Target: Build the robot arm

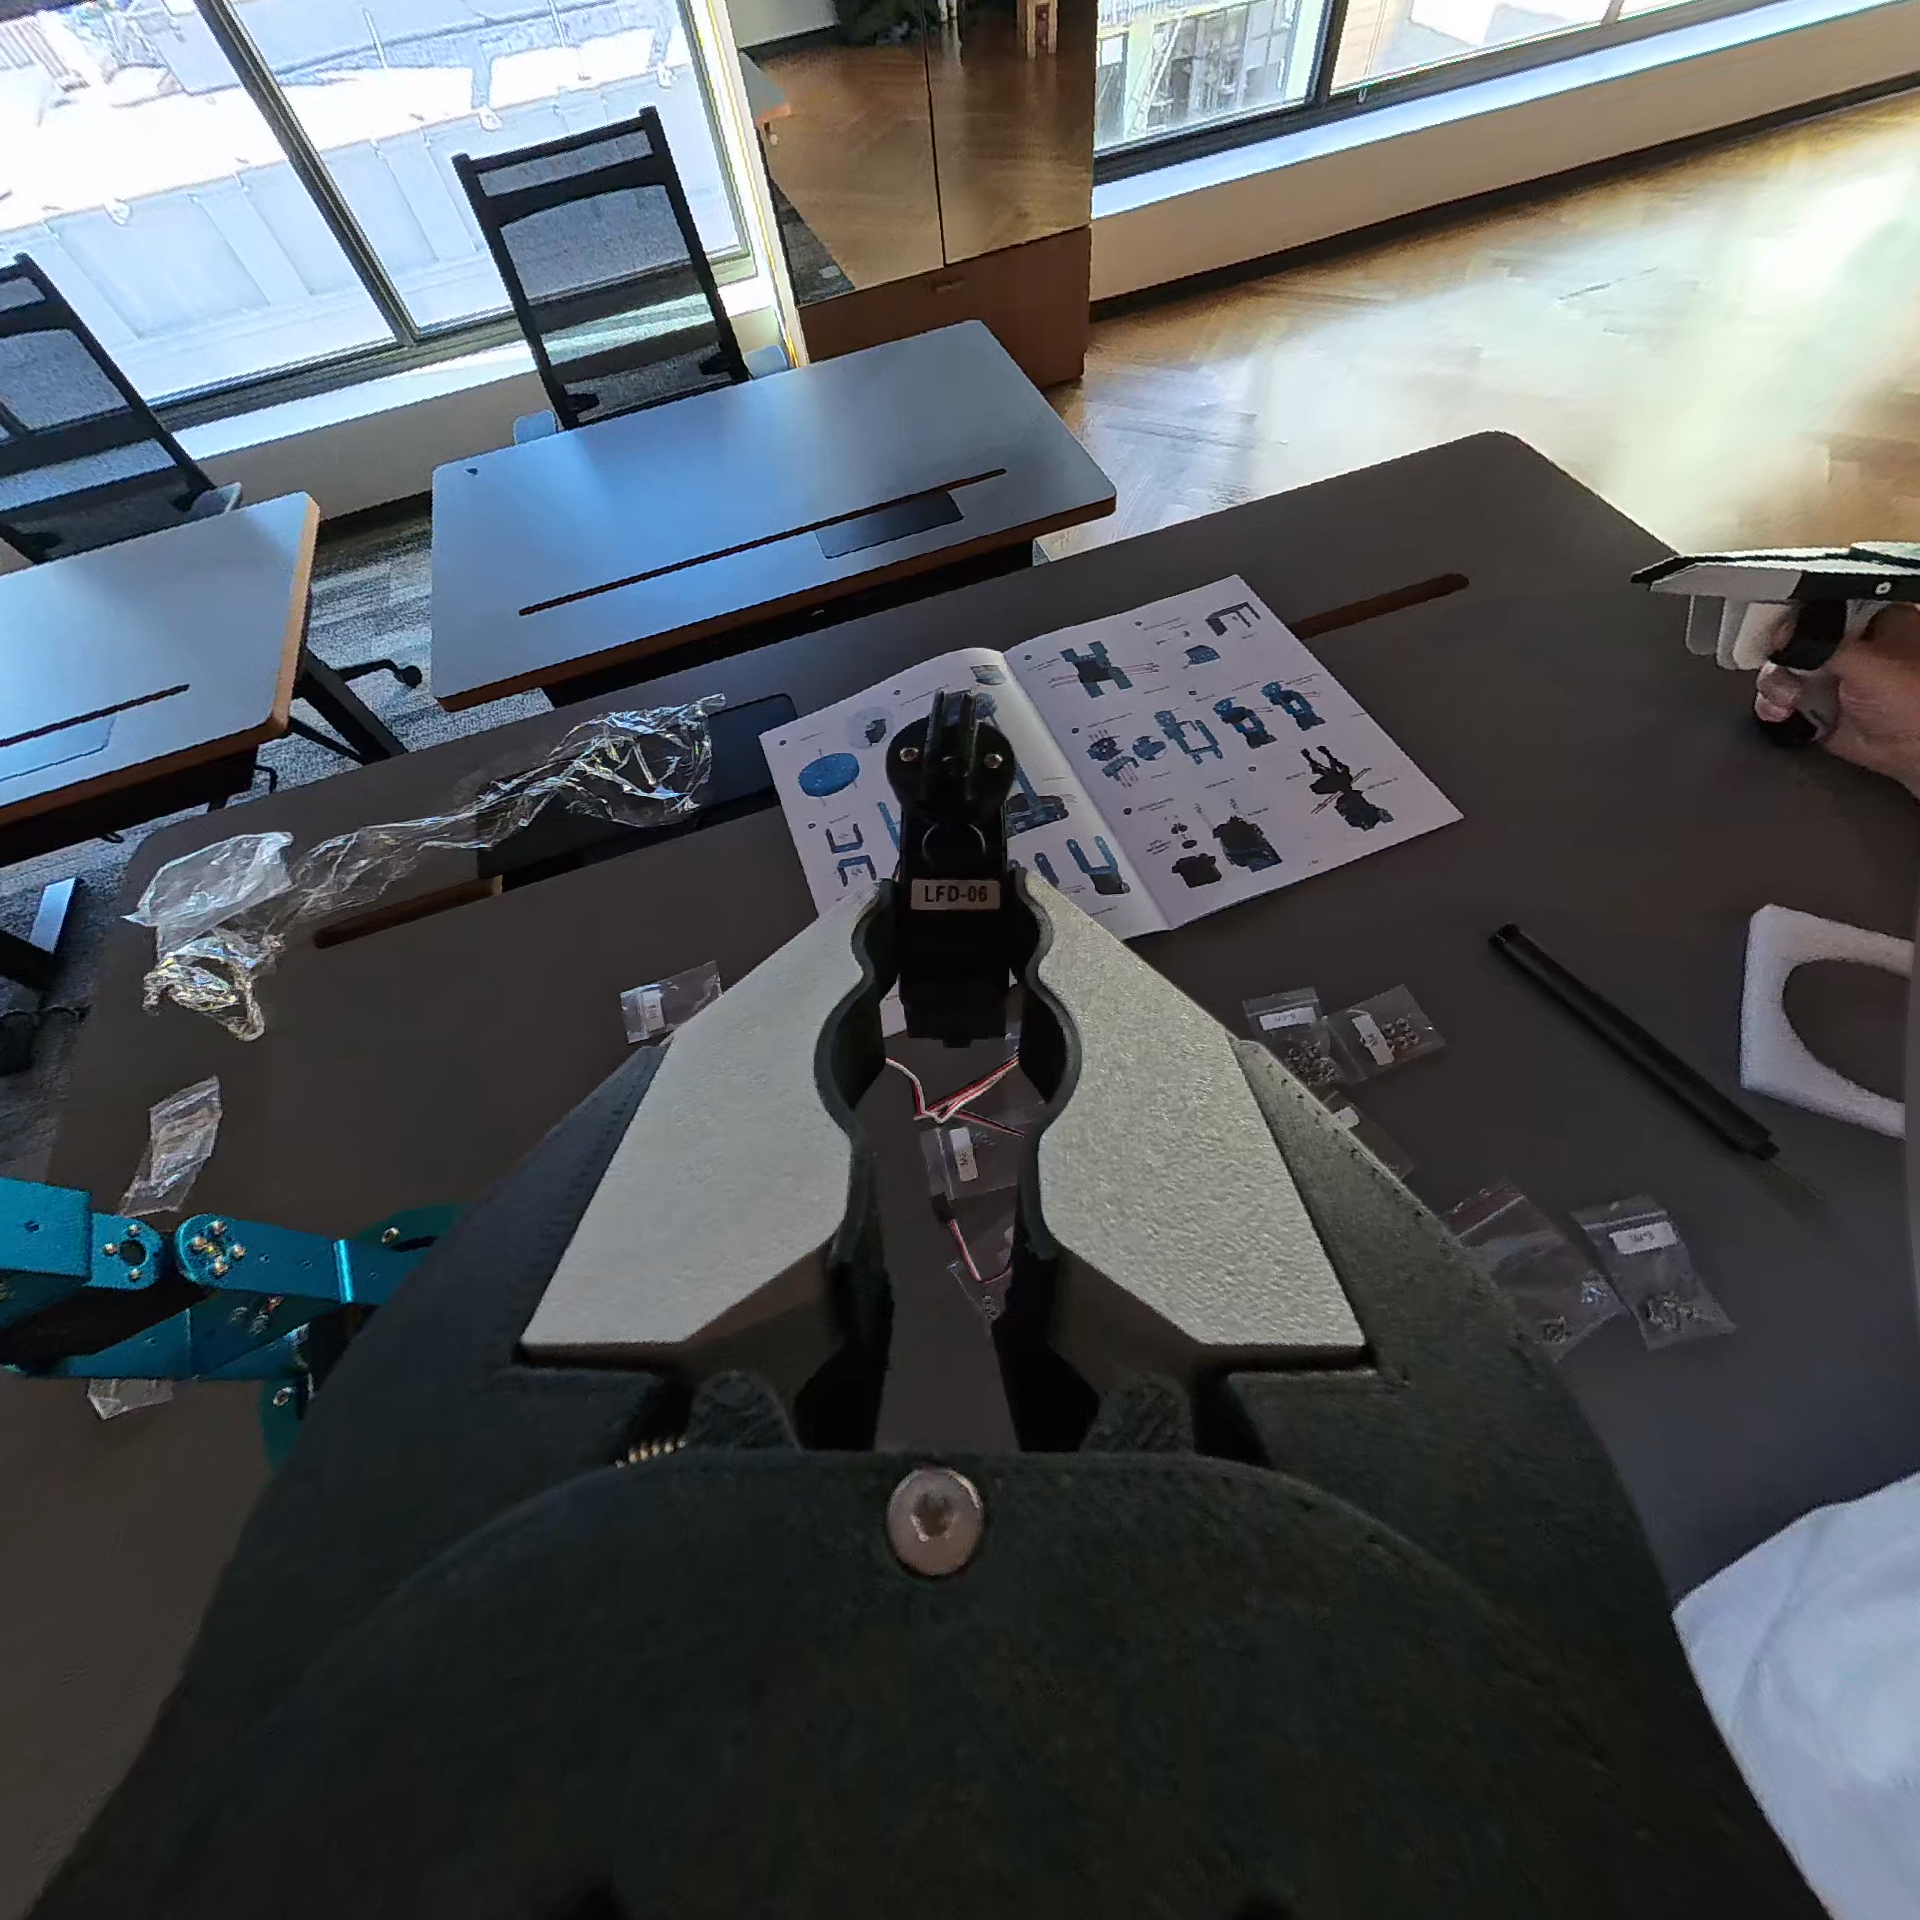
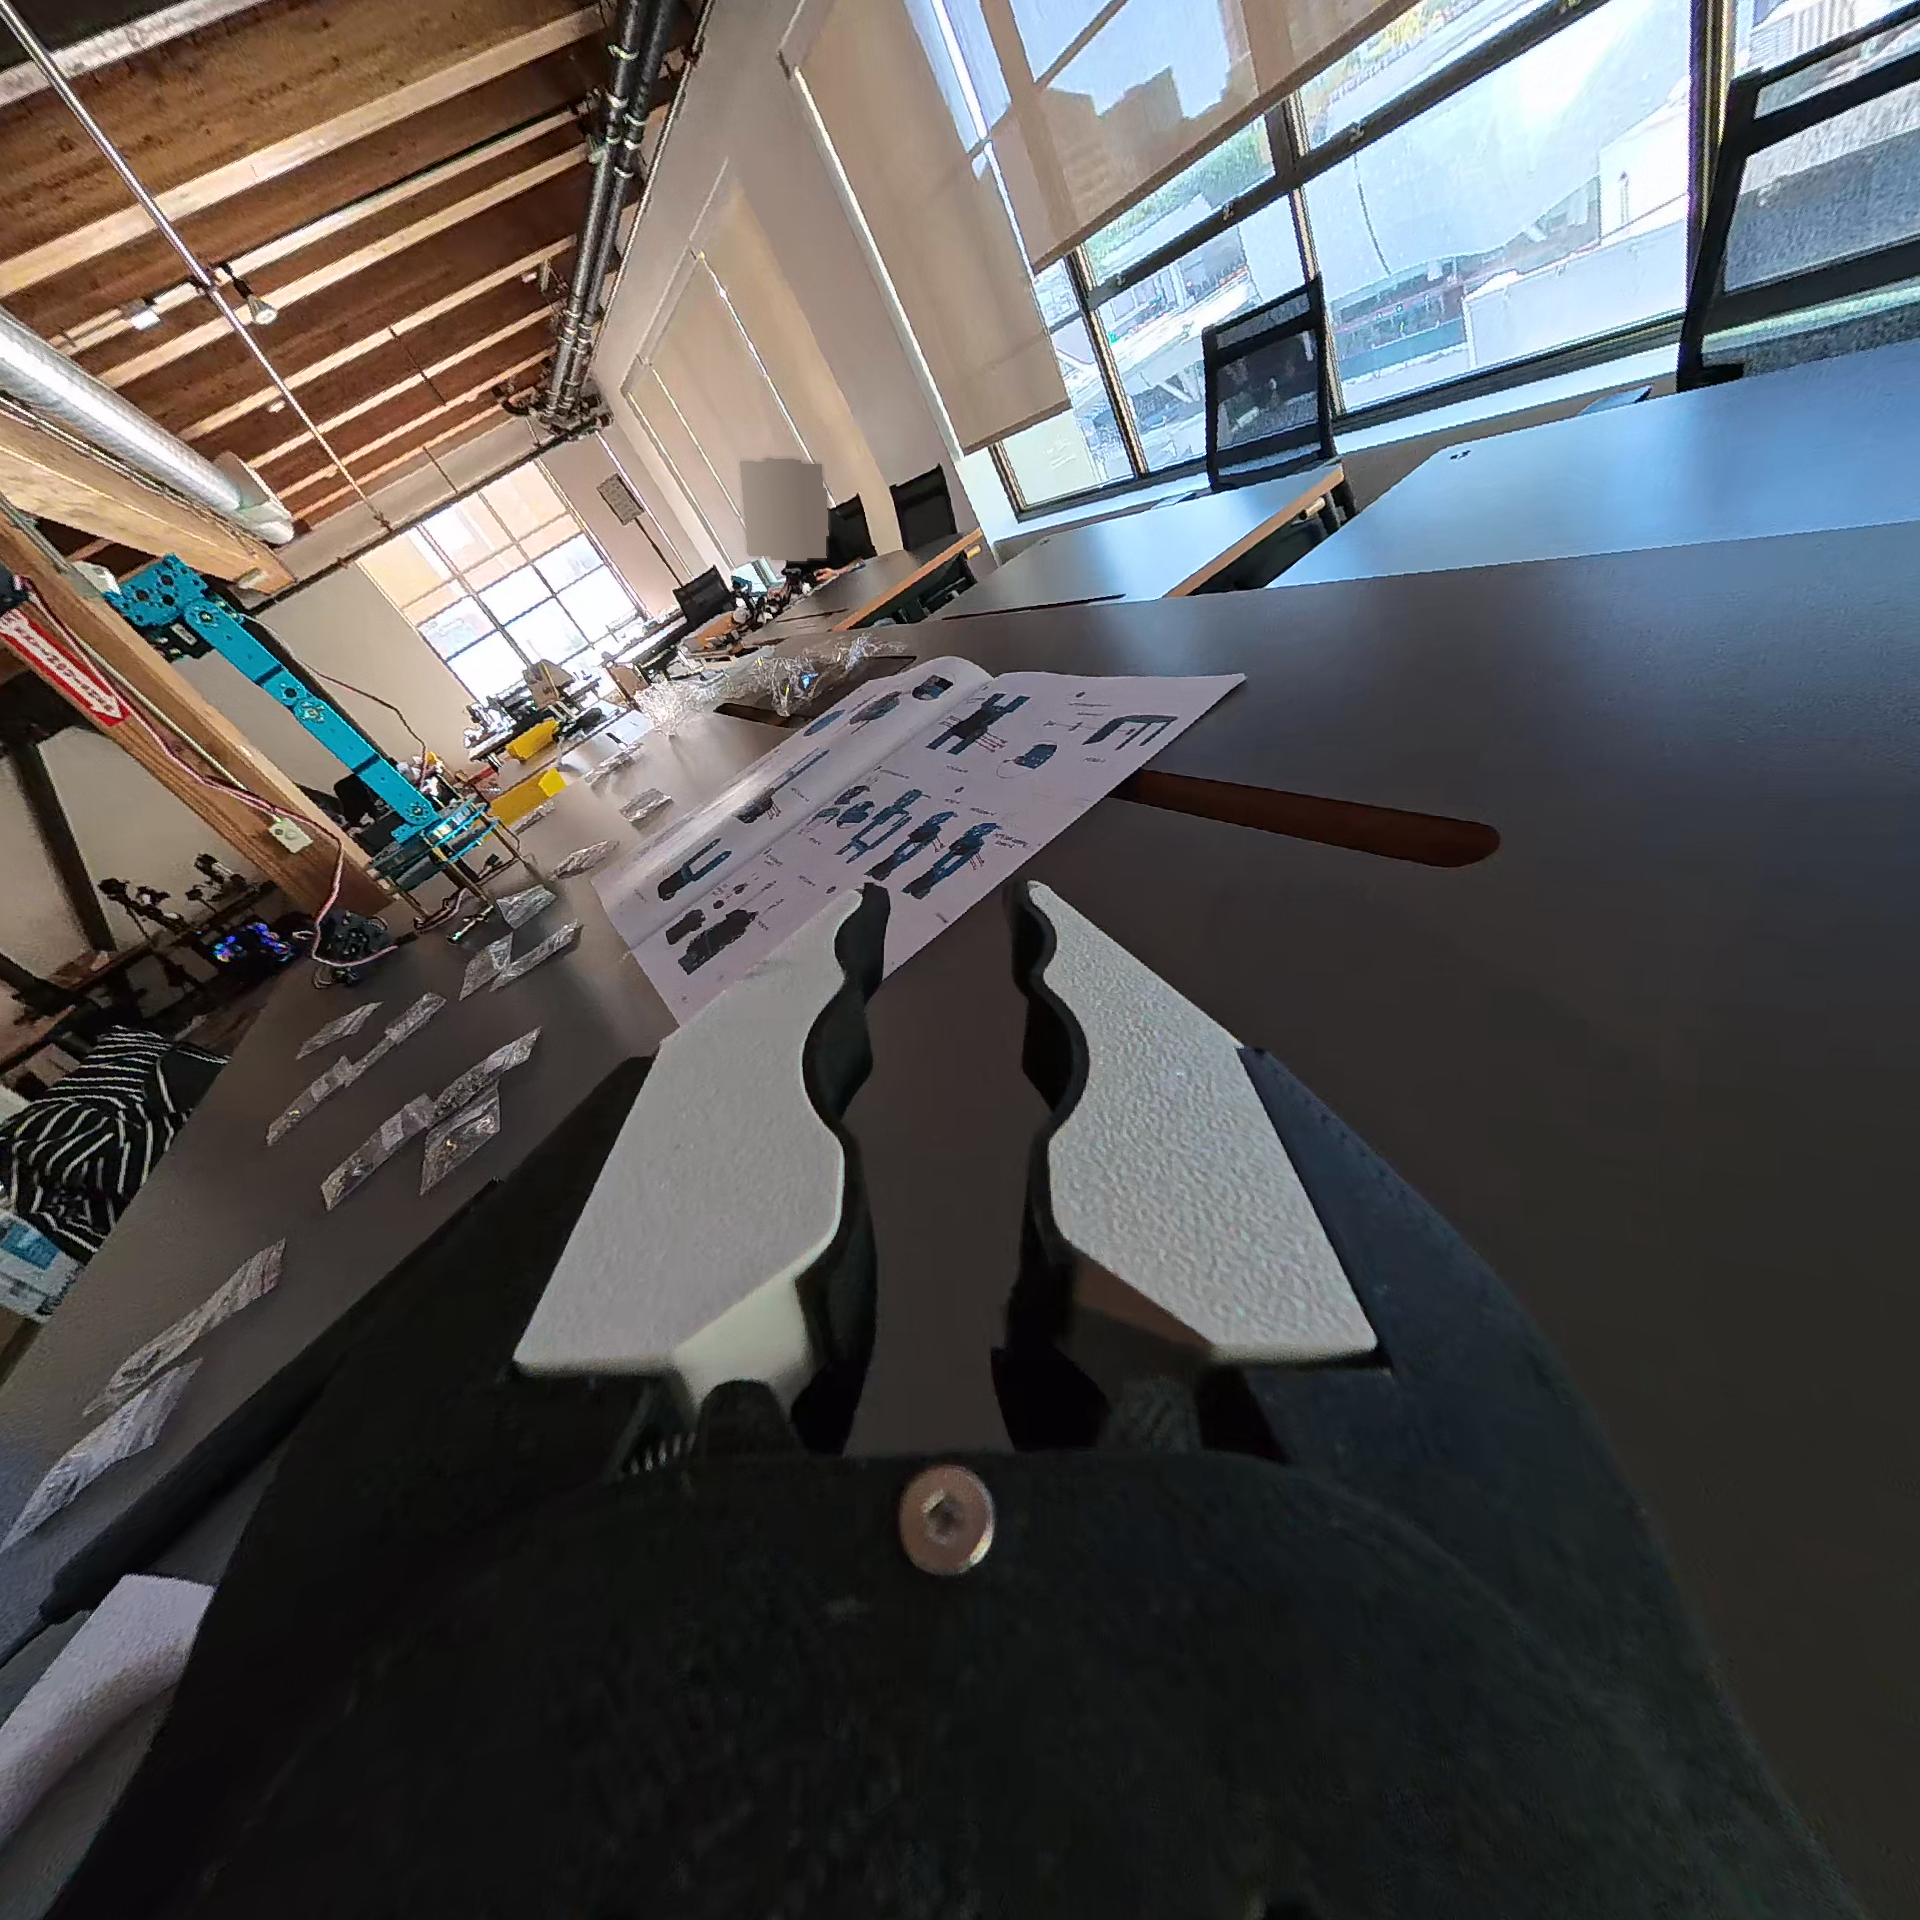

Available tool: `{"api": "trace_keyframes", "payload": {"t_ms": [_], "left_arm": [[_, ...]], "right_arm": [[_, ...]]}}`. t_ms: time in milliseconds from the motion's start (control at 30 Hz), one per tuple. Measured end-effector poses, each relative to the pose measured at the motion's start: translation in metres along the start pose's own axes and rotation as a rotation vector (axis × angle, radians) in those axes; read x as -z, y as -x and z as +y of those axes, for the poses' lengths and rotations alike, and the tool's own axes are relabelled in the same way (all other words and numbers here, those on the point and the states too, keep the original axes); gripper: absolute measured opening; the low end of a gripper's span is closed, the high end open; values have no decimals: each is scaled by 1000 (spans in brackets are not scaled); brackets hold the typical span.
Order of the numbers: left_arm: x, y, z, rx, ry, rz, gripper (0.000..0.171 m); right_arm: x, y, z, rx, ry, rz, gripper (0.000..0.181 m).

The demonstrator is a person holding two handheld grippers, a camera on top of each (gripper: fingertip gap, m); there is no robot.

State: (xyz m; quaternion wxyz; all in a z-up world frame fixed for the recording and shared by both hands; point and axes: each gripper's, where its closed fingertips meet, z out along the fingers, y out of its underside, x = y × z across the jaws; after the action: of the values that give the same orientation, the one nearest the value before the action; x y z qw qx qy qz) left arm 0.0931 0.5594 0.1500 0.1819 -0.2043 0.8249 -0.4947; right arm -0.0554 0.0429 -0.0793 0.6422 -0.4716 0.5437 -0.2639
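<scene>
Your left tongs [image 1: 948,935] grip a black servo part [image 1: 951,883] held clear above the surface [image 1: 1558,810], its long axis running straight ahead along the fingers, round horn end pointing away toward the open instruction booklet [image 1: 1226,748]. Its red-and-white wires [image 1: 951,1107] trail back between the fingers. Your right tongs [image 2: 945,914] sit narrowly parted and empty, low over the surface beside the booklet.

We see daylight through tall windows [image 1: 343,177], a herringbone wood floor [image 1: 1558,312], 2 black chairs [image 1: 603,270] behind dark desks [image 1: 727,499], and timber ceiling beams [image 2: 312,177].
</scene>
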Motion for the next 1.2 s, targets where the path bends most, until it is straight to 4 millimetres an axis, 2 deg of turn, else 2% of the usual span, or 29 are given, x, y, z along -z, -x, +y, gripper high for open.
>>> {"api": "trace_keyframes", "payload": {"t_ms": [167, 300, 467, 567, 633, 900, 1200], "left_arm": [[7, 4, -1, -2, -6, -13, 20], [21, 13, -10, -29, 1, -32, 20], [57, 51, -47, -116, 27, -121, 20], [74, 71, -68, -95, 14, -109, 20], [80, 84, -74, -69, 13, -92, 20], [79, 137, -71, 74, 19, -70, 20], [88, 161, -69, 124, 5, -110, 19]], "right_arm": [[0, 0, 0, 0, 1, 1, 23], [0, 0, 0, -2, 1, -1, 23], [0, 0, 0, -7, 3, -2, 23], [0, 1, 1, -9, 6, -2, 23], [-1, 1, 2, -7, 10, -2, 23], [-1, 1, 2, -17, 6, 0, 23], [-1, 0, 1, -39, 3, -13, 23]]}}
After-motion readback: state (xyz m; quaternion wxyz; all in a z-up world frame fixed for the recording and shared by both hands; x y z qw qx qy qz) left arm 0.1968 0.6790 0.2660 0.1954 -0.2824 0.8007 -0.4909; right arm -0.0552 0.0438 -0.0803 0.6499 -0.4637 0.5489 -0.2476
